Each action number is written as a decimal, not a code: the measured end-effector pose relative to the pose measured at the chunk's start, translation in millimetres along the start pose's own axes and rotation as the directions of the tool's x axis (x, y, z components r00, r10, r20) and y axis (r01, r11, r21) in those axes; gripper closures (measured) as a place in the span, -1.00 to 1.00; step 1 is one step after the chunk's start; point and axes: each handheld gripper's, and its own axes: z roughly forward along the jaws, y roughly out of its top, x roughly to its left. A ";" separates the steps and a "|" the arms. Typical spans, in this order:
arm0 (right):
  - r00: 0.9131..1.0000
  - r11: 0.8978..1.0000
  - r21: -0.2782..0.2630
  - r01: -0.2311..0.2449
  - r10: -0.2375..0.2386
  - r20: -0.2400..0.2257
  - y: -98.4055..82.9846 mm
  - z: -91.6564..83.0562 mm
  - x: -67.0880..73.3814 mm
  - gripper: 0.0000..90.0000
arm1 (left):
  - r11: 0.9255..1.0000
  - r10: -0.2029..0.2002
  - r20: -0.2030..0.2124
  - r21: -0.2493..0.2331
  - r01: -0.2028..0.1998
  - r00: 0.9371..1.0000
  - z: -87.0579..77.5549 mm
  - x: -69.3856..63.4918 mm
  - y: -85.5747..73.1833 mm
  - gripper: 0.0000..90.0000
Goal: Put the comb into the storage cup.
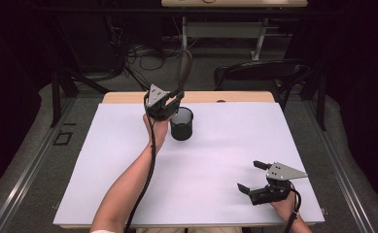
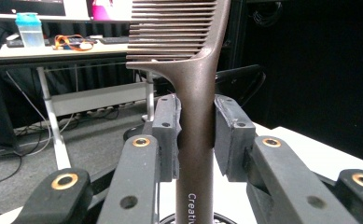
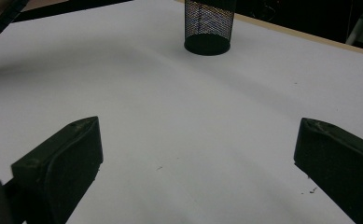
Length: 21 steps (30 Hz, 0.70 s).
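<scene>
At the bottom right of the high view, the right gripper (image 1: 252,175) rests with its 2 jaws wide apart on the table (image 1: 225,145). At upper center, the left gripper (image 1: 169,104) clamps a brown comb (image 2: 195,116) upright above the mesh cup (image 1: 181,124). Lower it straight down; the comb's lower end is cut off.

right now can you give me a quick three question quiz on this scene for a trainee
1. True or false: the left gripper is shut on the comb.
2. Where does the mesh cup stand? A) upright on the white table B) on its side
3. How are the fingers of the right gripper set?

Key: 1 true. 2 A; the table is bare around it. 3 Wide apart, nothing between them.
</scene>
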 end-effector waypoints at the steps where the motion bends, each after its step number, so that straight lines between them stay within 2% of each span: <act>1: 1.000 1.000 0.002 -0.002 0.002 0.000 -0.1 0.0 0.0 -0.98 | 1.000 -0.004 0.001 0.002 0.004 1.000 0.3 -0.2 -0.4 0.60; 21: 1.000 1.000 0.000 0.003 -0.003 -0.001 0.0 0.0 0.0 -0.98 | 0.999 0.003 0.004 0.045 -0.004 1.000 8.4 0.6 -8.2 0.60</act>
